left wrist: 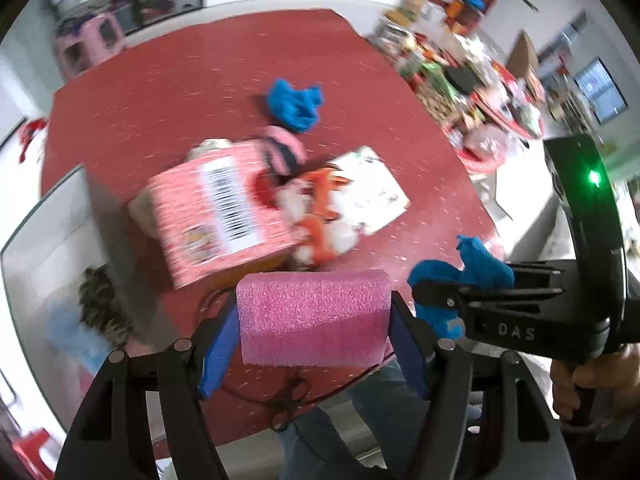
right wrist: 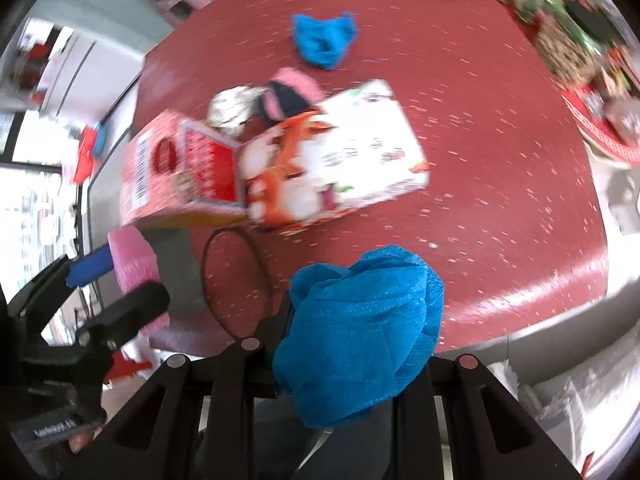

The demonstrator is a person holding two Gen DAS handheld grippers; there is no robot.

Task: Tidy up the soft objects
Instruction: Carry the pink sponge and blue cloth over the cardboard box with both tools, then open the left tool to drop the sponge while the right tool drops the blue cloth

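Left gripper (left wrist: 314, 320): grasping a pink foam block (left wrist: 314, 316), the blue pads (left wrist: 218, 354) pressing on its two short ends; the block hangs above the near edge of the counter.
Right gripper (right wrist: 352, 344): clenched on a crumpled blue cloth (right wrist: 360, 332) that bulges out above and around the fingers and hides the tips; in the left wrist view it shows at the right with the same cloth bunched at its tip.
Person: a hand (left wrist: 592, 380) on the right gripper's handle at the far right of the left wrist view; jeans-clad legs below the counter's near edge.
Counter (left wrist: 160, 92): round, red with pale flecks, its near rim just under both grippers.
Second blue cloth (left wrist: 296, 104): loose on the far side of the counter, apart from the rest.
Red carton (left wrist: 218, 208): left of centre, tipped, a white barcode label on its upper face.
White box (left wrist: 372, 192): right of the red carton, lying flat and askew.
Orange-and-white plush toy (left wrist: 320, 216): between the carton and the white box, touching both.
Pink-and-dark soft item (left wrist: 282, 152): just beyond the plush, too blurred to name.
Pale bundle (right wrist: 232, 110): behind the red carton, blurred.
Thin dark loop (right wrist: 236, 276): cord or band lying on the counter, near side, in front of the carton.
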